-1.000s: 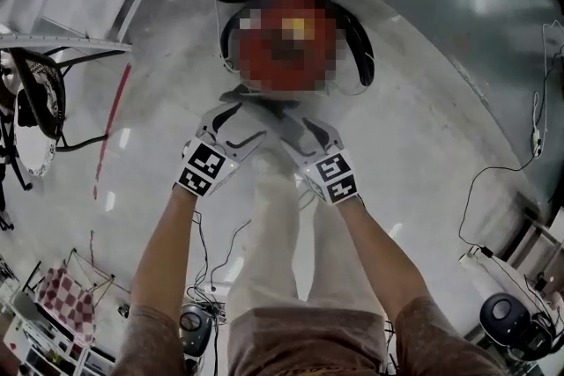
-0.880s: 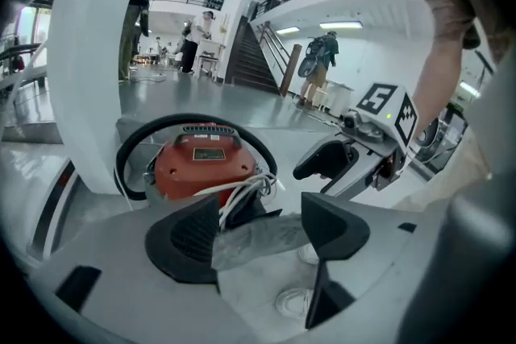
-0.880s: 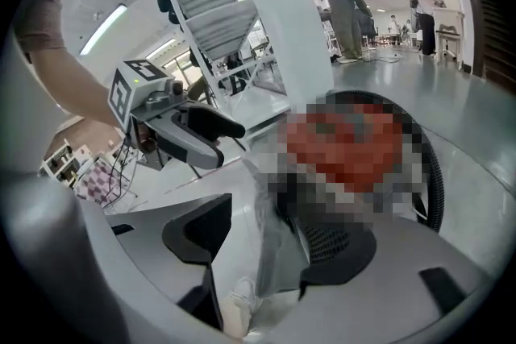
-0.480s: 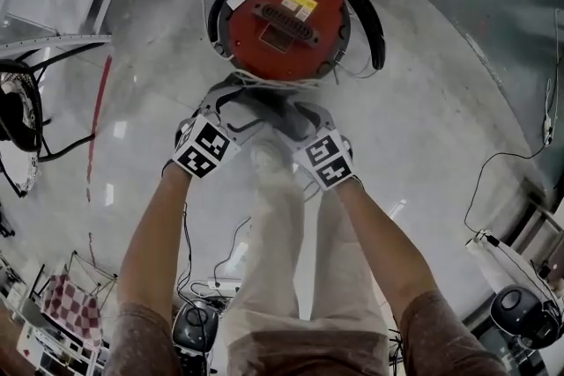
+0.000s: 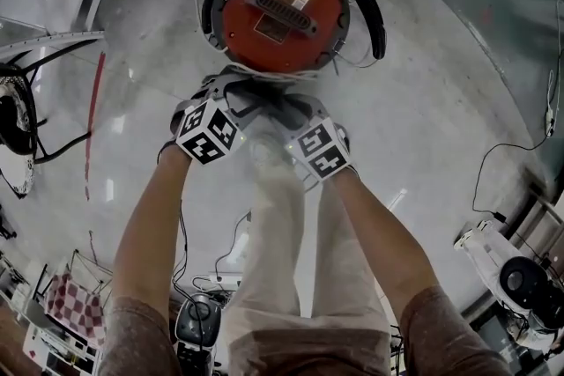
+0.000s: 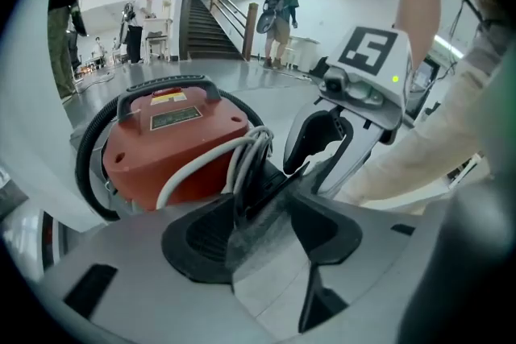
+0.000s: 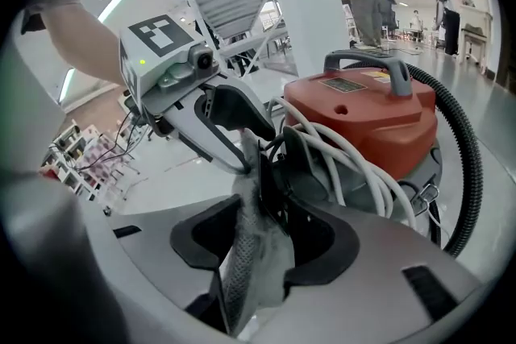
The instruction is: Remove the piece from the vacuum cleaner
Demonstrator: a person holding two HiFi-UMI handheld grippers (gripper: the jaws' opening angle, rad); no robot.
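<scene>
**Both grippers closing on the grey piece at the vacuum's near side**

The vacuum cleaner stands on the polished floor. It is a round red tub of smooth hard plastic with a moulded handle on its lid. A ribbed black hose curls round it and a white cord is wound in loops at the side.

We hold both tools low and nose to nose against the side nearest us. We judge this is because the piece sits there and needs a pull from two sides.

The left gripper has its jaws closing, and the grey piece fills the gap, its edges against both pads. The right gripper is closing likewise on the same piece.

The piece reads as a thin, limp strip with a fine mesh or woven grain, fuzzy at the edges. A dark flat part stands just behind it. We cannot tell whether that belongs to the piece or to the machine. The piece looks not yet free of the vacuum.
</scene>
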